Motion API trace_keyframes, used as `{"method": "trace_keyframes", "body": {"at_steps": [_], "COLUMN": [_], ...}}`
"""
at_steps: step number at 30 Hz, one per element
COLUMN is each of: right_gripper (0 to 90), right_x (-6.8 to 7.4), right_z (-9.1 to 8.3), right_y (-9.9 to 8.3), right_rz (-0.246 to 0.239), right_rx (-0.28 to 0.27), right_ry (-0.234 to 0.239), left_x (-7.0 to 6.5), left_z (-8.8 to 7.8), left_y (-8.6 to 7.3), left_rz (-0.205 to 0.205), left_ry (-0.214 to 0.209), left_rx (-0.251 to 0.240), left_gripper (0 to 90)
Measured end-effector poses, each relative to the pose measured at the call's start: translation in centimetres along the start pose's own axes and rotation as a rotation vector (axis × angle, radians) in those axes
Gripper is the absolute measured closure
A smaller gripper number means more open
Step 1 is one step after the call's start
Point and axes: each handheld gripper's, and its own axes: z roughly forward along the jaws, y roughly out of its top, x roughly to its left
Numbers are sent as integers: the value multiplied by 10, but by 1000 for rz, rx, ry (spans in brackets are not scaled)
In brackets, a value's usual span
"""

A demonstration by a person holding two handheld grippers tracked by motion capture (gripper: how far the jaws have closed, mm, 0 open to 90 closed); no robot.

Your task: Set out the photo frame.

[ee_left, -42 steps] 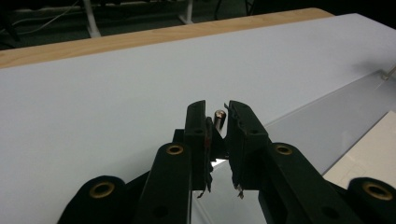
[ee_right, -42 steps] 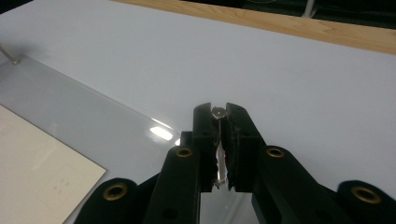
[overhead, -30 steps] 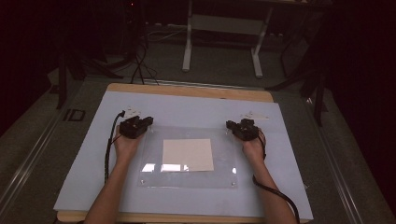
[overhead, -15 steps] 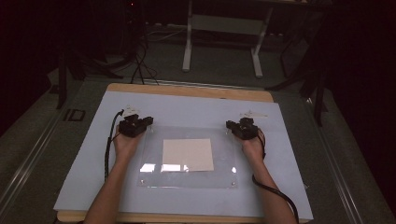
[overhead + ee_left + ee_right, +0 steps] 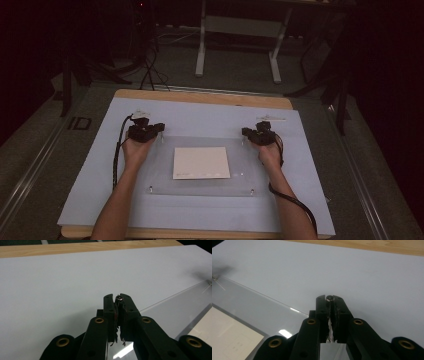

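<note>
High view is showing a person's two forearms reaching in from the bottom edge over a wooden table (image 5: 200, 96) that is lying under a pale blue sheet (image 5: 200, 117). A clear acrylic plate (image 5: 200, 187) is resting flat on the middle of that sheet, with a white paper square (image 5: 201, 162) lying on it near its centre and small screw posts (image 5: 251, 191) standing at its near corners. The left gripper (image 5: 159, 127) is sitting at the plate's far left corner and the right gripper (image 5: 245, 131) at its far right corner, well apart from each other with the paper between them. In the left gripper view its black jaws are pressing together on a small round metal post (image 5: 120, 299) that is peeking out at their tips, right at the plate's edge. In the right gripper view the jaws are likewise pinching a small round-headed post (image 5: 329, 298) at their tips, with the plate's edge running off to the left and the paper lying at the lower left corner. Cables are trailing back from both grippers along the person's wrists.
</note>
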Motion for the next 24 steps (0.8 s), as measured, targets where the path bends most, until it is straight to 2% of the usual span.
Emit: {"method": "trace_keyframes", "body": {"at_steps": [7, 14, 18, 24], "right_gripper": [853, 855, 853, 844], "right_x": [-1, -8, -11, -11], "right_z": [3, 11, 15, 19], "right_y": [4, 13, 16, 20], "right_rz": [6, 69, 99, 89], "right_rx": [10, 39, 50, 70], "right_ry": [-6, 3, 8, -4], "left_x": [1, 7, 9, 12], "left_z": [4, 13, 17, 22], "left_y": [4, 11, 15, 18], "left_rz": [-19, -98, -122, -164], "left_ry": [9, 1, 14, 10], "left_rx": [12, 26, 44, 57], "left_gripper": [857, 860, 859, 859]}}
